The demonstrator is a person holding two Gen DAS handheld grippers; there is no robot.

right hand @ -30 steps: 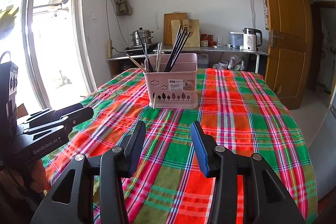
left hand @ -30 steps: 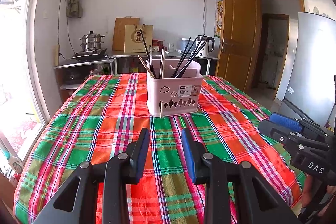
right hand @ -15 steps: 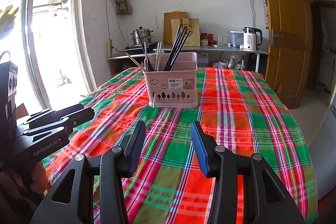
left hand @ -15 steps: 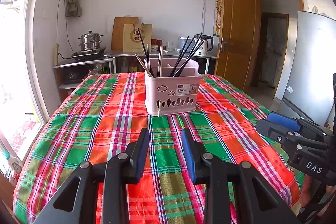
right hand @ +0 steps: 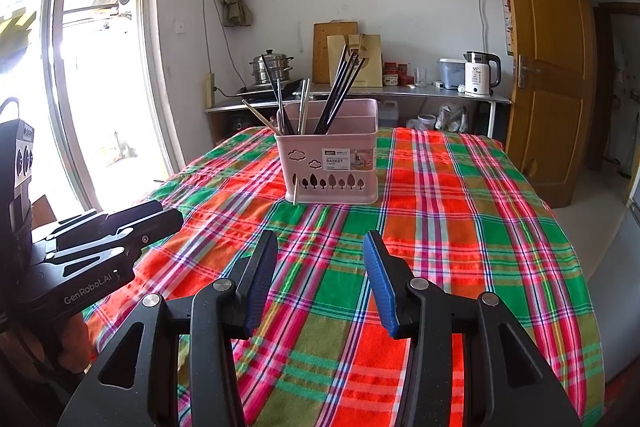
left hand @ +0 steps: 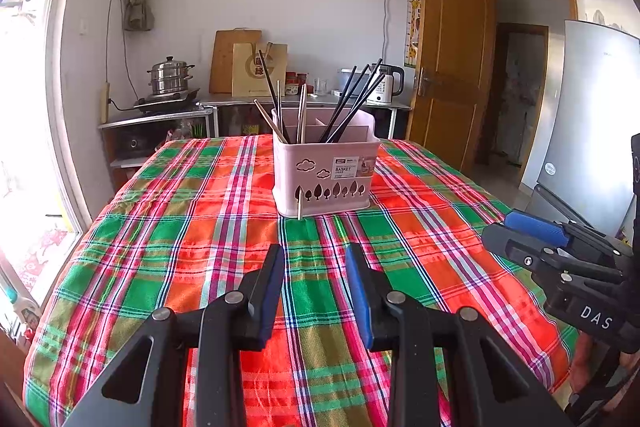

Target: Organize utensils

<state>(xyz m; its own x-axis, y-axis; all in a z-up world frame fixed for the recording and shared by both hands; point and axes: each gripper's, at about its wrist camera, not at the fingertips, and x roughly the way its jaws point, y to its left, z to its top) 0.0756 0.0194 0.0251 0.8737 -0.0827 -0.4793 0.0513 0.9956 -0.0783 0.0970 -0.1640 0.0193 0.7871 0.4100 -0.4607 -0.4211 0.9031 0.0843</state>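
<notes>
Both black tongs, left [left hand: 314,263] and right [right hand: 320,251], carry ribbed blue pads [right hand: 378,283] and silver screws [left hand: 395,297].

Home kitchen, steamer pot [left hand: 170,79], kettle [right hand: 480,73], fridge [left hand: 588,123]

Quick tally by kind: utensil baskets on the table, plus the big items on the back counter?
Pink utensil basket: 1
Steamer pot: 1
Electric kettle: 1
Wooden cutting board: 1
Paper bag: 1
Total: 5
</notes>
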